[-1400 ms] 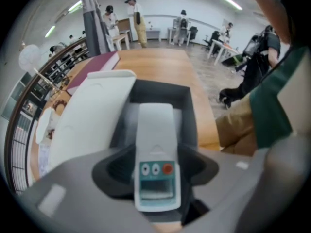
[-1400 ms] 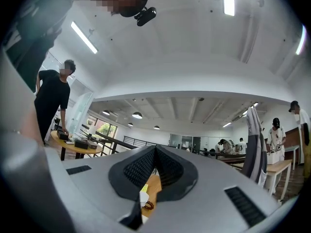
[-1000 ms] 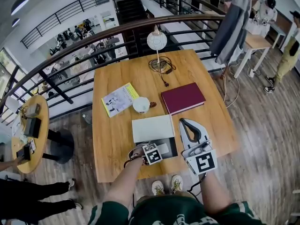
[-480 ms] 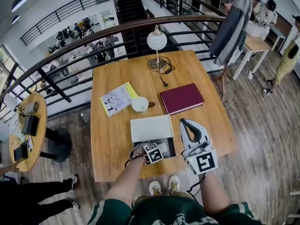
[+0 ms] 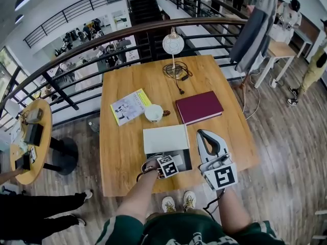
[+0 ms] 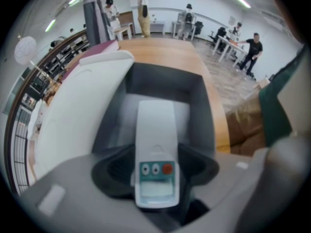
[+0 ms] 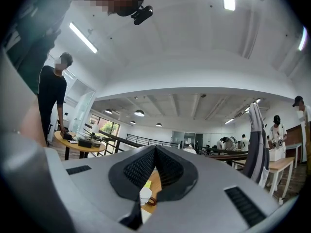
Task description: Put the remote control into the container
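Observation:
A white remote control with a small screen and three buttons sits between the dark pads of my left gripper, which is shut on it. It hangs over the dark grey container, whose white lid lies open beside it. In the head view the left gripper points down into the container near the table's front edge and hides the remote. My right gripper lies just right of the container, shut and holding nothing, its pads meeting at the tip.
On the wooden table lie a burgundy book, a white cup, a yellow-edged booklet and a globe lamp with its coiled cable. A railing runs behind the table. People stand around other tables.

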Demonstrator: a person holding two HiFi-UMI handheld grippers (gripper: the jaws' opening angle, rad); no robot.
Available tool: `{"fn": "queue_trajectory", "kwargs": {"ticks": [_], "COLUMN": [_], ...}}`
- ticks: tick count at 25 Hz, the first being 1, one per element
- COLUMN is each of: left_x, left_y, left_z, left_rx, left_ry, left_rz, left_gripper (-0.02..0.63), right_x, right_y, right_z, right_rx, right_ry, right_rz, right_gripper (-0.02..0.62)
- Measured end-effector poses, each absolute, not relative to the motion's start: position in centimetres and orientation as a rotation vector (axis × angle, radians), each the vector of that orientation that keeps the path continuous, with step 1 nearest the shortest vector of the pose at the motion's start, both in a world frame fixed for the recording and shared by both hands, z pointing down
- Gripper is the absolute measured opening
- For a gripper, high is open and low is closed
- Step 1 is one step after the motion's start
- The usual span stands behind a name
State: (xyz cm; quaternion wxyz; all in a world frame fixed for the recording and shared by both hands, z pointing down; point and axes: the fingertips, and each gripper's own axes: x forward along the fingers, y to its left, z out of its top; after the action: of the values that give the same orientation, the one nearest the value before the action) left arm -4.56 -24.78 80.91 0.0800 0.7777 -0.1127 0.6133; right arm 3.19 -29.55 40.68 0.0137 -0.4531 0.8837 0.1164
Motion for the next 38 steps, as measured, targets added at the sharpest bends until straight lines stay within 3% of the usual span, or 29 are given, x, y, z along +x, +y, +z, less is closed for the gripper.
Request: {"fn": "queue_trajectory", "kwargs": {"ticks": [9,11,25,38], "left_x": [-4.7,-5.0,-6.6,-7.3], "left_y": [-24.8,-25.0,-25.0,-23.6], "left_z": [80.8,80.7,79.0,68.3], "left_rx": [2.366,2.394,2.436,2.647], "left_ry": [-0.344,-0.388,-0.48,-0.81], "left_rz": [1.792,1.744,1.743,1.457], "left_gripper": [0.275,0.325,0.324,0.322], "right_x": [3.7,3.7,2.6,0.2], "right_y": [-29.4,-29.5,-29.0,-27.0], "right_z": [40.9,41.1,41.0,39.9], "right_rx": [-1.43,-1.435,-1.385,-1.299], "right_ry": [2.747,2.747,2.756,2.775], "right_rz": [0.349,0.345,0.35,0.393], "right_gripper": [0.015,0.015,0.015,0.015]}}
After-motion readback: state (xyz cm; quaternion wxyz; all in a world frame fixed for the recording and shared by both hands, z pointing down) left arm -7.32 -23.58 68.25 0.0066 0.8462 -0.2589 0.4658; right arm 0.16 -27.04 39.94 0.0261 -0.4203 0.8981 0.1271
